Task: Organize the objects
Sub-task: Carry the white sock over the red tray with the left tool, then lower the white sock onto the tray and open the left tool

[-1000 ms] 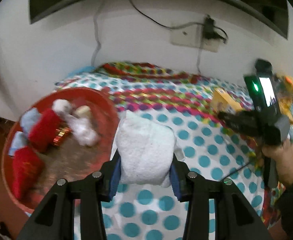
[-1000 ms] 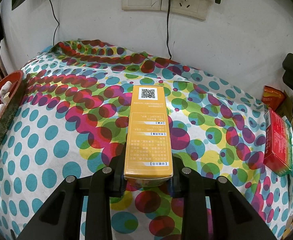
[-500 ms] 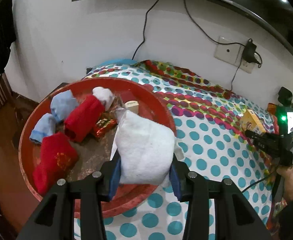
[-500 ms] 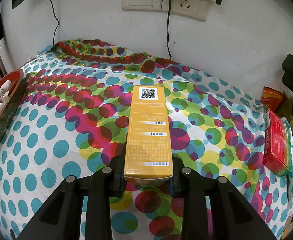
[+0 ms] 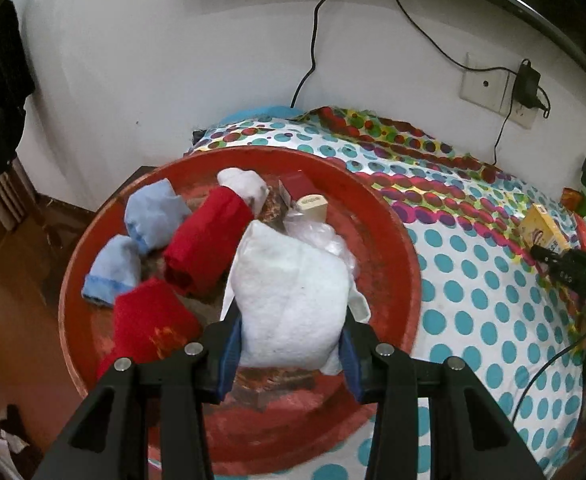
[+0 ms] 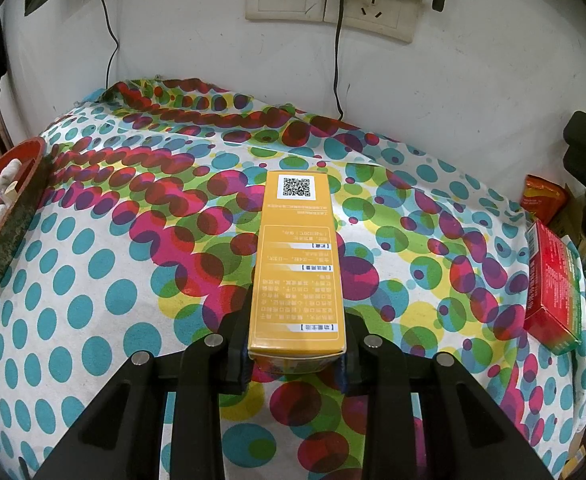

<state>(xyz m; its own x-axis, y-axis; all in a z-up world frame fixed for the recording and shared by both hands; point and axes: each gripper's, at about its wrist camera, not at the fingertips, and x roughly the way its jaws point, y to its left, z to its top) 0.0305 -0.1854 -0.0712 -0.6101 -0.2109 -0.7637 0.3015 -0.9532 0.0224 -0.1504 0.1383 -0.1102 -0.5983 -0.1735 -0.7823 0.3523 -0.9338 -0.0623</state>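
In the left wrist view, the left gripper (image 5: 289, 344) clamps a folded white towel (image 5: 291, 300) over the red tray (image 5: 397, 240), which sits at the table's left edge and holds red rolls (image 5: 205, 244), blue cloths (image 5: 153, 216) and a small box (image 5: 312, 205). In the right wrist view, the right gripper (image 6: 295, 354) clamps a yellow box (image 6: 297, 264) above the middle of the dotted tablecloth (image 6: 93, 280); a red box (image 6: 553, 284) lies at the right edge.

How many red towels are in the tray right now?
2. One red towel lies mid-tray beside the blue ones; the other is at the near left rim. More may hide behind the white towel.
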